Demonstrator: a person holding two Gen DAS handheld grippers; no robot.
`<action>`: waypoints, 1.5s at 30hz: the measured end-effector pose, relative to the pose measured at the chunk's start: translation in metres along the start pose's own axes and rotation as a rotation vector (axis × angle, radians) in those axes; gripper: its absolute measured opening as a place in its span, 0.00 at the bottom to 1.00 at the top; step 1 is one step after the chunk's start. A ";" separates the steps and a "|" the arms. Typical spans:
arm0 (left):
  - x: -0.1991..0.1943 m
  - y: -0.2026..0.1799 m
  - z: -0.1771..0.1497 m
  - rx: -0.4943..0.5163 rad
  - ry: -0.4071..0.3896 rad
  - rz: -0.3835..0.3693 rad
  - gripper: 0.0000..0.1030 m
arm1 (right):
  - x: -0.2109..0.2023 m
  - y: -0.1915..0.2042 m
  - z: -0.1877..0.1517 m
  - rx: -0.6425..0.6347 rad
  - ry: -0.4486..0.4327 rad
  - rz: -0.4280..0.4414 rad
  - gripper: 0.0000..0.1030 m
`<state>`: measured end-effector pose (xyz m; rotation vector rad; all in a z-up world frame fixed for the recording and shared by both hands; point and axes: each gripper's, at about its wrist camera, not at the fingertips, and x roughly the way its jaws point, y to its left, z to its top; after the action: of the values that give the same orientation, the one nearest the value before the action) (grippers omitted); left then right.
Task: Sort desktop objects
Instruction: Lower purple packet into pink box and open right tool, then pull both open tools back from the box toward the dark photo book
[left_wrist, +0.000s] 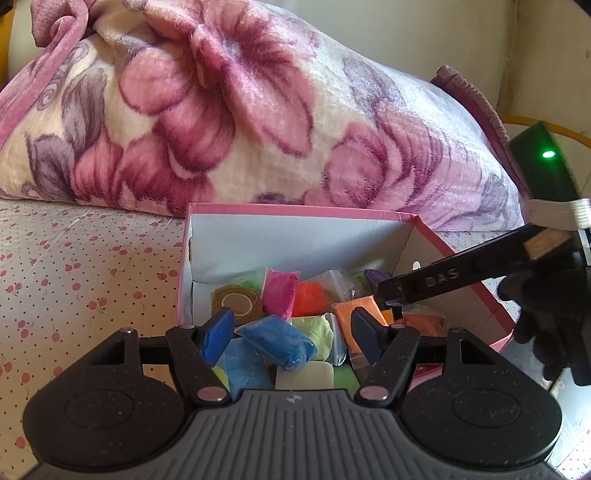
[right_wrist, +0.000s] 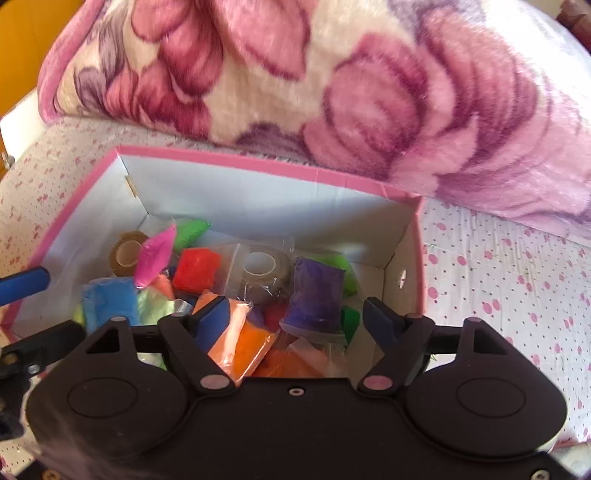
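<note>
A pink-rimmed cardboard box (left_wrist: 295, 210) (right_wrist: 258, 162) on the bed holds several bags of coloured clay and two tape rolls (right_wrist: 258, 264). My left gripper (left_wrist: 291, 332) hangs open over the box's near end, above a blue bag (left_wrist: 277, 343) that its pads do not press. My right gripper (right_wrist: 295, 325) is open over the box's right side. A purple bag (right_wrist: 317, 295) lies in the box between its fingers, free of both pads. In the left wrist view one of the right fingers (left_wrist: 424, 284) reaches in from the right, held by a black-gloved hand (left_wrist: 546, 314).
A thick floral blanket (left_wrist: 240, 110) (right_wrist: 369, 92) is piled right behind the box. The bed sheet (left_wrist: 74, 277) (right_wrist: 498, 277) with a cherry print spreads on both sides. A dark device with a green light (left_wrist: 546, 155) sits at the far right.
</note>
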<state>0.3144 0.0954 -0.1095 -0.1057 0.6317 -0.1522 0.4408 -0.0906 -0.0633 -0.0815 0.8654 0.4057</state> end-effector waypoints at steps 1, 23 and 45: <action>0.000 0.000 0.000 0.001 0.001 0.001 0.67 | -0.005 0.000 -0.002 0.006 -0.007 0.003 0.81; -0.005 -0.011 0.000 0.030 0.001 0.005 0.67 | -0.111 -0.014 -0.088 0.234 -0.169 0.013 0.94; -0.045 -0.050 -0.041 0.114 0.016 0.003 0.67 | -0.151 -0.027 -0.192 0.338 -0.077 0.027 0.99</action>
<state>0.2491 0.0522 -0.1090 0.0064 0.6380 -0.1858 0.2252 -0.2071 -0.0768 0.2560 0.8492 0.2815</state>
